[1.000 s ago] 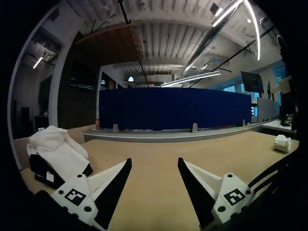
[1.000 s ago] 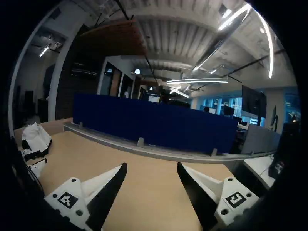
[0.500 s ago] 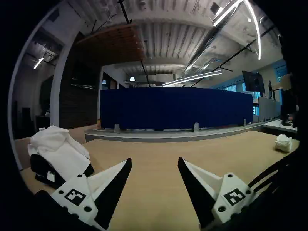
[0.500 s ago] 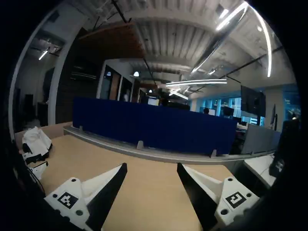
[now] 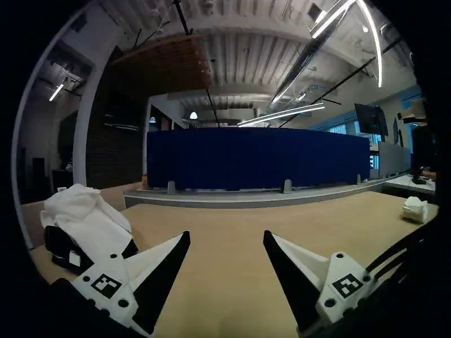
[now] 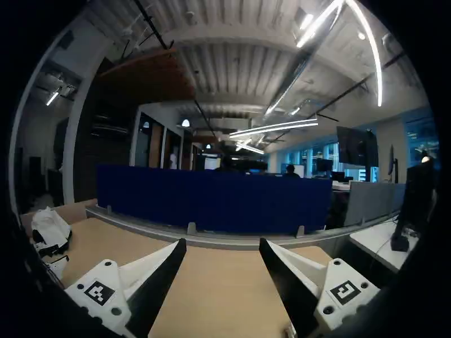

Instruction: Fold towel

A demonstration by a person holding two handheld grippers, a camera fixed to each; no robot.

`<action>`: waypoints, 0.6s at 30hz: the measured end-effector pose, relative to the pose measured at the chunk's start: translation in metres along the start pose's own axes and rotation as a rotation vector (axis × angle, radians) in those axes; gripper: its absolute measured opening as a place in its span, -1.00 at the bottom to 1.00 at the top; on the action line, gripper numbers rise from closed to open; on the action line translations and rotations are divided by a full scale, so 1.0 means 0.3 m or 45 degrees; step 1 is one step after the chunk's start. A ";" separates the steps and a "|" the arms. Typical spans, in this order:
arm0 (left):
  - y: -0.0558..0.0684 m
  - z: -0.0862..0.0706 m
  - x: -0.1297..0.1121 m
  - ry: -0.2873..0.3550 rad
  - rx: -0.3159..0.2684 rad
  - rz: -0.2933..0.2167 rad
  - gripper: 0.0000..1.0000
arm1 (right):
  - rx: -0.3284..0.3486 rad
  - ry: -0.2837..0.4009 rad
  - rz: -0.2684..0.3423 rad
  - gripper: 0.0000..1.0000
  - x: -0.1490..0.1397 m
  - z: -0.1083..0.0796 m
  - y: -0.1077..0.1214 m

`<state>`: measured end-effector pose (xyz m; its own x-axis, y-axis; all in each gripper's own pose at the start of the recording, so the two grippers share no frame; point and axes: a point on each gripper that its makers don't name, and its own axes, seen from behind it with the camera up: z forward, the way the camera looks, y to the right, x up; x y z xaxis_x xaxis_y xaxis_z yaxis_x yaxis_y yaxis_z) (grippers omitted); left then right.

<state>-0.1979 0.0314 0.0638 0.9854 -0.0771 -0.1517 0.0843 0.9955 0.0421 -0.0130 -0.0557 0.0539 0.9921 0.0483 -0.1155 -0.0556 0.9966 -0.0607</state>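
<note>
The towel (image 5: 84,217) lies as a white crumpled heap on the wooden counter (image 5: 315,219), on the near side of the blue screen (image 5: 253,158) and out by that screen's left end. It is draped over a dark thing (image 5: 59,248) that I cannot make out. Bunched like this, it shows no clear long axis, and no edge or corner can be picked out.

The left gripper (image 5: 225,234) faces the screen about at its middle, low over the counter. Its fingers are spread wide with only bare wood between them. From here the towel lies forward and to the left, near the left finger but apart from it.

The right gripper (image 6: 222,241) also faces the screen, fingers parted and empty. In the right gripper view the towel (image 6: 49,228) looks small, far off toward the screen's left end.

So the left gripper is the nearer one, and reaching the cloth would likely call for swinging it left. A small white crumpled lump (image 5: 414,208) sits toward the screen's right end, well apart from the towel
</note>
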 end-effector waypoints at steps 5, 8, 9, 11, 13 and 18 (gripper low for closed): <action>0.000 0.001 -0.001 0.000 0.000 0.000 0.93 | 0.005 0.008 0.028 1.00 -0.038 -0.001 0.034; 0.002 0.001 -0.002 0.000 0.000 0.000 0.93 | 0.003 0.006 0.049 1.00 -0.084 -0.002 0.060; 0.002 0.001 -0.002 0.000 0.000 0.000 0.93 | 0.001 0.005 0.055 1.00 -0.102 -0.002 0.068; 0.003 0.001 -0.002 0.000 0.000 0.000 0.93 | -0.004 0.003 0.069 1.00 -0.146 -0.001 0.084; 0.003 0.001 -0.003 0.000 0.000 0.000 0.93 | -0.012 -0.001 0.078 1.00 -0.194 0.001 0.101; 0.004 0.000 -0.003 0.000 0.000 0.000 0.93 | -0.027 -0.010 0.090 1.00 -0.308 0.005 0.138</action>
<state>-0.1987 0.0326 0.0639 0.9854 -0.0771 -0.1518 0.0844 0.9955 0.0423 -0.1069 -0.0189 0.0635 0.9865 0.1192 -0.1122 -0.1279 0.9890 -0.0740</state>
